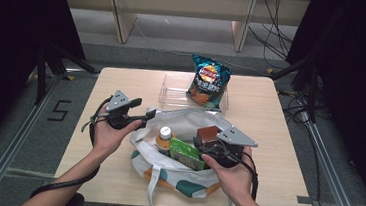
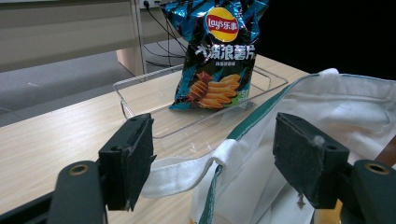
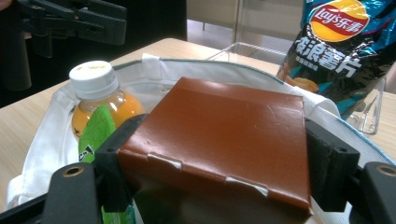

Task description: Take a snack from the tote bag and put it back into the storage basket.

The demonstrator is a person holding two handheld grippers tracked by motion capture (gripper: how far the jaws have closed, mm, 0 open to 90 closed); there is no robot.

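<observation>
On the bench (image 1: 276, 156), the left tongs (image 1: 151, 113) stand open at the tote bag's (image 1: 184, 183) ten o'clock rim, pads (image 2: 133, 154) apart on either side of the white hem and strap without pressing them. The right tongs (image 3: 224, 168) are at the bag's three o'clock side, clamped on the brown box (image 3: 224, 140), which sits upright in the bag's mouth between the pads, touching both. An orange drink bottle (image 3: 95, 95) and green packet (image 3: 95, 130) stand at the box's nine o'clock; the chip bag (image 1: 209, 82) leans in the clear tray (image 1: 171, 99) at twelve.

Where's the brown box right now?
In the high view the brown box sits at the right side of the open tote bag, between the right gripper jaws, beside the green packet and orange drink bottle.
</observation>
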